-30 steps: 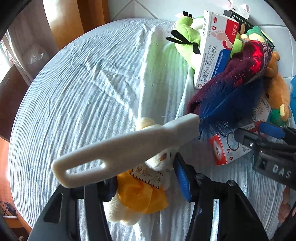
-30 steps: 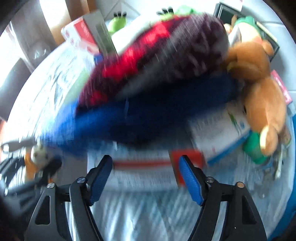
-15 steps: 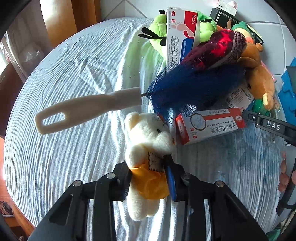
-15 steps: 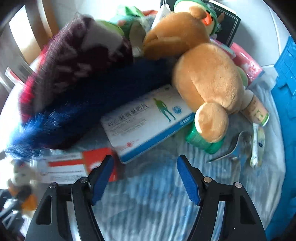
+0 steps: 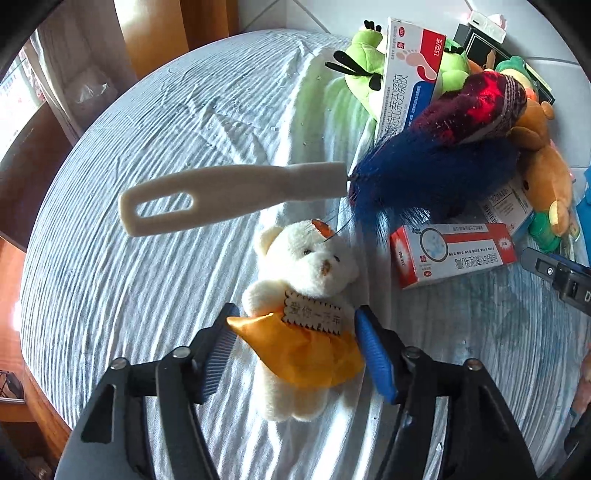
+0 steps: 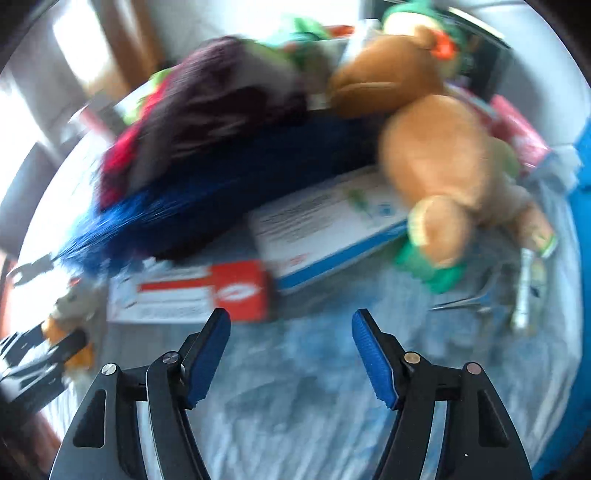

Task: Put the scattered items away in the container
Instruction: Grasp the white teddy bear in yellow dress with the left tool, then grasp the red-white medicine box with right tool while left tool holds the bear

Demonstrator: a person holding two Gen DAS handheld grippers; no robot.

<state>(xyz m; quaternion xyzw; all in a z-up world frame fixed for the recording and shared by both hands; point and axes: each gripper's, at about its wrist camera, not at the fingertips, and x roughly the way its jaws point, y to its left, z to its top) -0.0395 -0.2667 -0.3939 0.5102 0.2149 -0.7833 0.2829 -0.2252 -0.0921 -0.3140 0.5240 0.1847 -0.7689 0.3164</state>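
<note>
Now the white teddy bear (image 5: 306,291) has been released between the opening left gripper (image 5: 295,336) jaws; regrasping is needed.

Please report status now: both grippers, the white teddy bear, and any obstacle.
Left gripper opening, astride the white teddy bear, pads not pressing. Right gripper open, empty. Brush lies just beyond the bear; red-and-white box beside it.

Home rm: cloth-covered table (image 5: 155,155) w/ plush toys (image 5: 546,173), curtain (image 5: 155,33), tiled wall.
</note>
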